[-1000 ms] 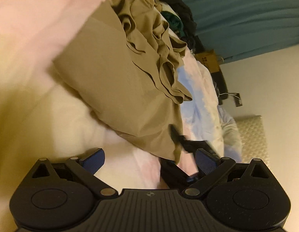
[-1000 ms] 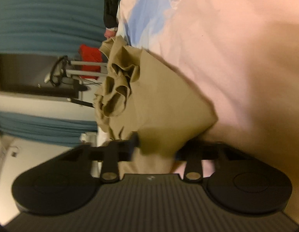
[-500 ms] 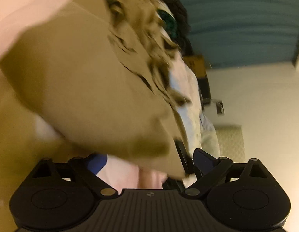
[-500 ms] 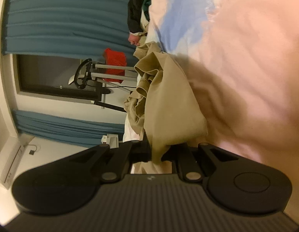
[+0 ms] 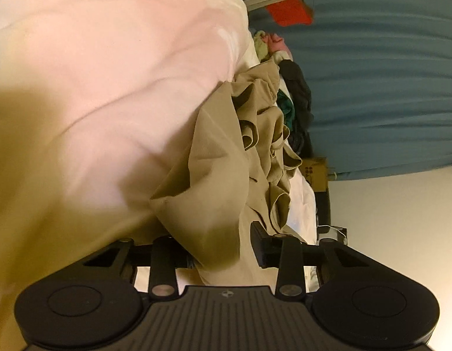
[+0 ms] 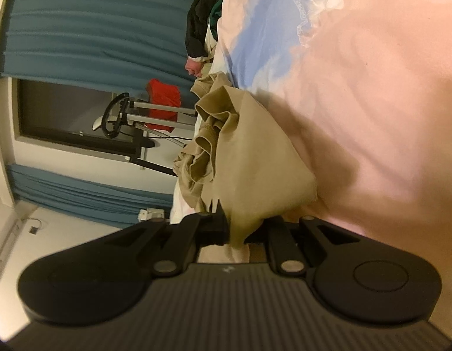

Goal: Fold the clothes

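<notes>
**Two grippers, one tan garment**

The left gripper [image 5: 223,248] has its fingers closed on a fold of the tan garment [image 5: 226,169]; a second ago they were spread wide. The right gripper [image 6: 243,228] still pinches the same cloth [image 6: 255,161]. The garment bunches at the edge of the pink bedcover [image 5: 109,87]. Beyond lie one dark clothes pile [image 5: 299,93] and teal curtains [image 5: 386,87].
</notes>
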Available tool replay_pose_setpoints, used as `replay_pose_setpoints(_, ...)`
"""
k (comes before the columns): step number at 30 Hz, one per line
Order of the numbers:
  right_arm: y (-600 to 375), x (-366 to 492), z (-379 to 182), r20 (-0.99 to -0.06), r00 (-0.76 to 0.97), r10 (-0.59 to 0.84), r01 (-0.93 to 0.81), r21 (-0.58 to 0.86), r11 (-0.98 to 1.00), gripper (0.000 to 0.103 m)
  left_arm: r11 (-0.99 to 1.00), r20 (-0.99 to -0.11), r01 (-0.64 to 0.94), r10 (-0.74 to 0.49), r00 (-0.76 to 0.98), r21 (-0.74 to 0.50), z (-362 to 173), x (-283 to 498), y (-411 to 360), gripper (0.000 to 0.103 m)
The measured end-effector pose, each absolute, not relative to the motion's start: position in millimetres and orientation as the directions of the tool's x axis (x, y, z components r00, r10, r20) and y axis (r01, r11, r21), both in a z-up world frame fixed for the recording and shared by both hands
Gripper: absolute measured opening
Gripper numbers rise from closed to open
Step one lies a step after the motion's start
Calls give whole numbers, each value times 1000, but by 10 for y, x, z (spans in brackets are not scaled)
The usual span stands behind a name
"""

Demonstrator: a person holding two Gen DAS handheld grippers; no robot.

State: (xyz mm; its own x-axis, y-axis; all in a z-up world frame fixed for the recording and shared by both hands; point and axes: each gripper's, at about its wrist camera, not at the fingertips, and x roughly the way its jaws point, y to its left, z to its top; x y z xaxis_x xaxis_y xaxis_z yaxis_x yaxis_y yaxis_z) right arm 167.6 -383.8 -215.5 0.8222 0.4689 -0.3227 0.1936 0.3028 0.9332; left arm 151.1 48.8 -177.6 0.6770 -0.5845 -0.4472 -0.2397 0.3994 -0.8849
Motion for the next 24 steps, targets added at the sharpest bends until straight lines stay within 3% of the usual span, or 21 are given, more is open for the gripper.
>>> replay_pose_setpoints(3,-3808,1634,-2141,-334,817,470,184,924,336,10,432,-459,-222,-589,665,-874,-1749,1539,423,16)
replay_pose_setpoints(6,-3786,1600,-2074,-341,815,469,176,916,359,10,466,-474,-210,-572,670,-859,-1683,1532,405,12)
replay_pose_setpoints(16,-3839,1217,-1702,-338,818,466,157,910,384,10,526,-459,-117,-587,667,-842,-1060,1233,369,8)
replay_pose_setpoints(24,-3808,457,-1292,-347,812,470,146,900,411,10,587,-472,-47,-599,646,-808,-511,396,615,8)
